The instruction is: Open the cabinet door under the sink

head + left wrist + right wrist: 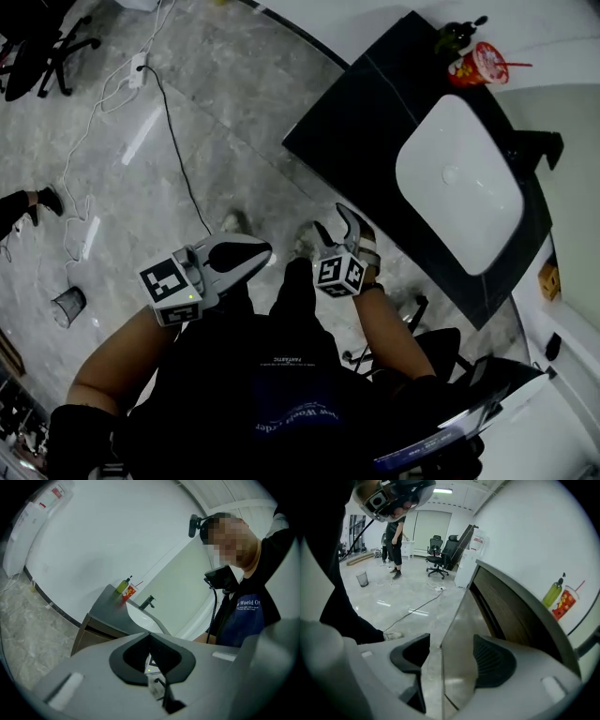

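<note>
One edge of the cabinet door (461,620) sits inside the right gripper (451,641), jaws apart, unclamped.

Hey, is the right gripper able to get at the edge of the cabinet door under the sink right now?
Likely yes: the cabinet door has its free edge standing between the open jaws of the right gripper, with nothing else in the gap.

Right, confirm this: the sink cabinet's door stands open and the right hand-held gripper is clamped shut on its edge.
One thing is wrong: it is not clamped. The right gripper view shows the right hand-held gripper with its jaws apart, and the edge of the cabinet door stands between them, unpinched. The door does stand open.
</note>
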